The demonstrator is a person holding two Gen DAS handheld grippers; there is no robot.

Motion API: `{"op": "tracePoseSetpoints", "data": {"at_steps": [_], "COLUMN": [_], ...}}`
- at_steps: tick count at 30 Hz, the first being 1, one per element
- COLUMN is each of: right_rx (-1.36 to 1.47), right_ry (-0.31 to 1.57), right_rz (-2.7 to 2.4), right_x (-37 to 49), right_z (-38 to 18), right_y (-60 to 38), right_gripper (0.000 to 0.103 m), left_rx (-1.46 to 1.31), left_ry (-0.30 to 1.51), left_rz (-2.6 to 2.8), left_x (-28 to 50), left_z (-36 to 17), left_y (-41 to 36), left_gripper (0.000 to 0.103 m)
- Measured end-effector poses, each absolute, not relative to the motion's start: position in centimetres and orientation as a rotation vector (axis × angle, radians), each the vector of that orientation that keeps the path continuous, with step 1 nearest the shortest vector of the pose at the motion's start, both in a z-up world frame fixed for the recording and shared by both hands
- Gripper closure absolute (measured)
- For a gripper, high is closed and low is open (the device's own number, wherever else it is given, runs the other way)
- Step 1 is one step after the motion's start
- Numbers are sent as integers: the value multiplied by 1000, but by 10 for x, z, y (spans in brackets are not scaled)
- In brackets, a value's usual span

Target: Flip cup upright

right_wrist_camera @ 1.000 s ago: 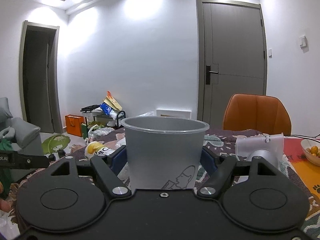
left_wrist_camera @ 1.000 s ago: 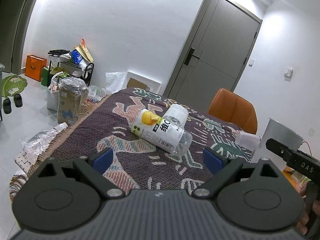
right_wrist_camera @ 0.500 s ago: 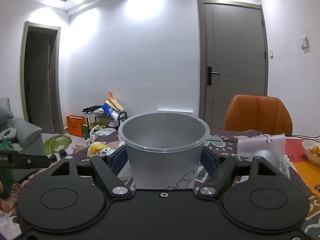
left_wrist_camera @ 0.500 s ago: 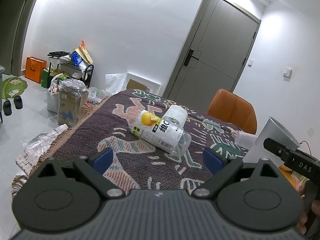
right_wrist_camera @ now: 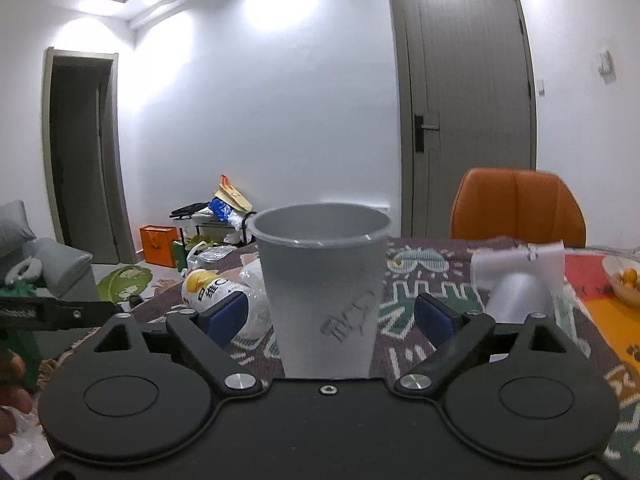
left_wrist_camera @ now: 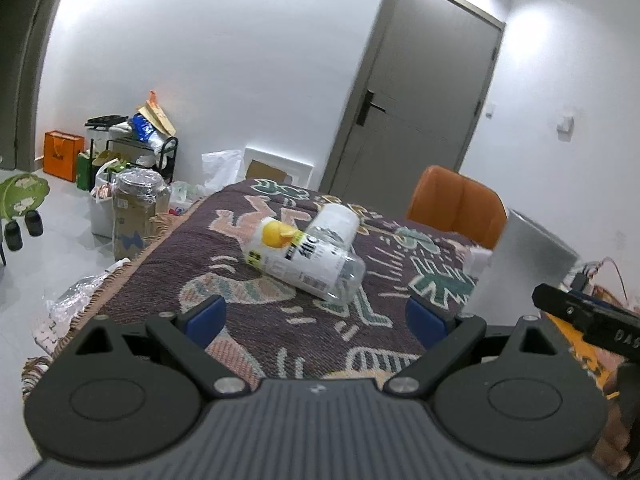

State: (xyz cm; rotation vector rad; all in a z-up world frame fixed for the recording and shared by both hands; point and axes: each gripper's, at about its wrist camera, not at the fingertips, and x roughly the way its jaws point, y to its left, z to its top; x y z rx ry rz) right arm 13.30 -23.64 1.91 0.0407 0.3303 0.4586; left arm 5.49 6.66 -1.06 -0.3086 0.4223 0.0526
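Observation:
A grey paper cup [right_wrist_camera: 322,292] stands upright, mouth up, on the patterned tablecloth [right_wrist_camera: 420,300], between the fingers of my right gripper [right_wrist_camera: 326,316]. The jaws are spread wide and the blue pads [right_wrist_camera: 224,316] stand clear of the cup's sides. The cup also shows at the right edge of the left wrist view [left_wrist_camera: 528,264]. My left gripper [left_wrist_camera: 318,316] is open and empty over the near part of the tablecloth [left_wrist_camera: 248,320].
A plastic bottle with a yellow-and-white label [left_wrist_camera: 304,260] lies on its side mid-table against another clear cup [left_wrist_camera: 334,224]. A second grey cup lies tipped at the right [right_wrist_camera: 520,284]. An orange chair [right_wrist_camera: 516,208] stands behind the table. A bowl of fruit [right_wrist_camera: 624,276] sits far right.
The right gripper's jaws opened and let go of the cup, which now stands upright on the cloth. The right gripper drew back a little. The left gripper barely moved.

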Motion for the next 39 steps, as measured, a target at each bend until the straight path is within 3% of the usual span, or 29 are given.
{"op": "tracePoseSetpoints", "data": {"at_steps": [9, 24, 39], "right_rx": [113, 104, 130], "right_ry": [432, 496, 503], "right_rz": [461, 527, 564], "right_x": [126, 97, 87], "right_z": [19, 15, 7], "right_y": [-273, -303, -316], "right_gripper": [0, 0, 0], "left_rx": [-209, -40, -43], "left_ry": [447, 486, 527], "left_rz": [-9, -108, -105], "left_x": [54, 34, 22], "left_z": [-6, 0, -5], "left_y": [29, -20, -27], "left_gripper": [0, 0, 0]}}
